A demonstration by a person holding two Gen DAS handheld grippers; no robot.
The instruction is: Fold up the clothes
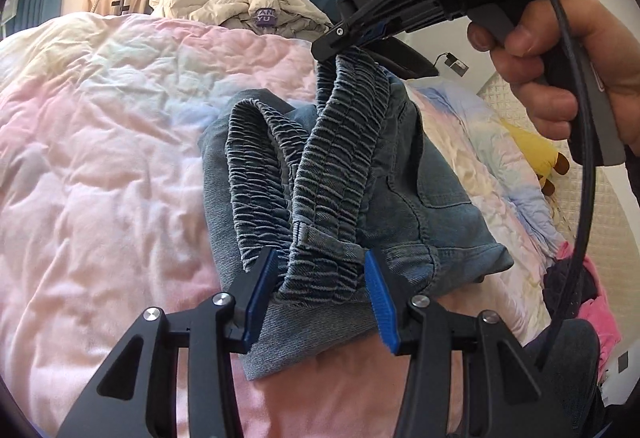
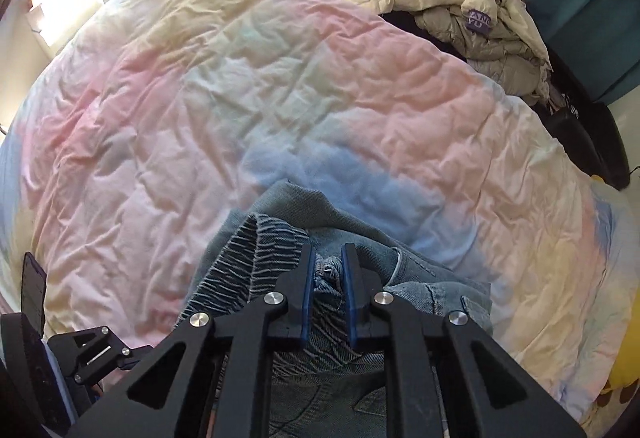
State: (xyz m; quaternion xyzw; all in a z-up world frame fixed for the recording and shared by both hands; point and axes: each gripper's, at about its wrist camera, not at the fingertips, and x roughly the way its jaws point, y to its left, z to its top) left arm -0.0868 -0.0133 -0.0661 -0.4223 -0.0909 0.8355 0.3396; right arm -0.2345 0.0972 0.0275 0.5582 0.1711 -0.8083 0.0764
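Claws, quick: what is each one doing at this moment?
Left claw: closed on the elastic waistband of the denim shorts.
Right claw: closed, pinching the same waistband further along.

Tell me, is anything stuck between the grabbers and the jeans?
Nothing visible. Both grippers already pinch the jeans by the stretchy waistband: the left gripper near us, the right gripper farther along.

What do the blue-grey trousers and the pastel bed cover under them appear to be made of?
Trousers: likely washed denim, matte; diagonal twill weave, faded seams, and a gathered, ribbed waistband suggesting elastic inside.

Bed cover: probably soft cotton or a similar woven fabric, matte, with fine crinkles and a puffy look that hints at padding; the fibre cannot be told for sure.
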